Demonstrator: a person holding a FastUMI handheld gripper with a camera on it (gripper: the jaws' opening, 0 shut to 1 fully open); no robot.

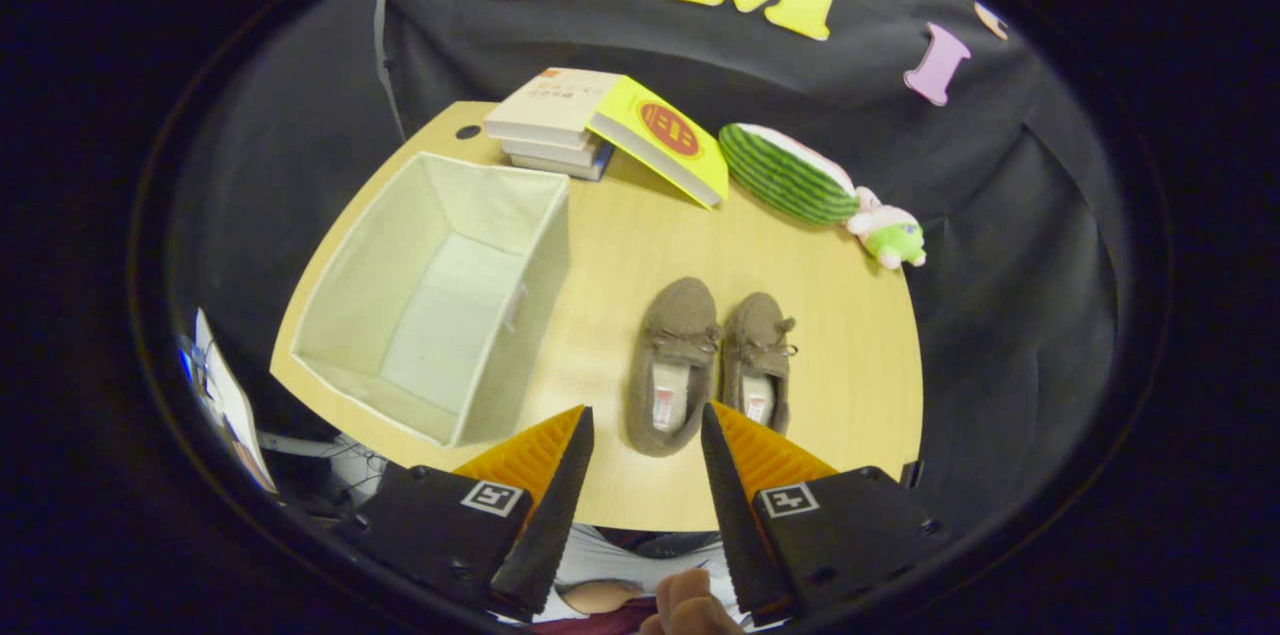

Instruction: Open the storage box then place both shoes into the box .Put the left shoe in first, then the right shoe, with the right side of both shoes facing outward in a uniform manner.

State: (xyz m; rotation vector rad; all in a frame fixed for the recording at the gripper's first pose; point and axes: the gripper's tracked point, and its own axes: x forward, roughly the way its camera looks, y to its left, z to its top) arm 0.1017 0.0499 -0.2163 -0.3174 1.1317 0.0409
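Note:
Two brown moccasin shoes lie side by side on the wooden table (850, 385), toes pointing away from me. The left shoe (672, 365) sits just ahead of the gap between my fingers, and the right shoe (758, 358) is beside it, near the right finger. A pale fabric storage box (440, 300) stands open-topped and empty to the left of the shoes. My gripper (645, 420) hovers high above the table's near edge, open, with nothing between its fingers.
A stack of books (555, 120) with a yellow book (665, 137) leaning on it stands beyond the box. A watermelon-slice plush (785, 173) and a small green and pink toy (890, 235) lie at the far right. A person's hand (690, 605) is below the fingers.

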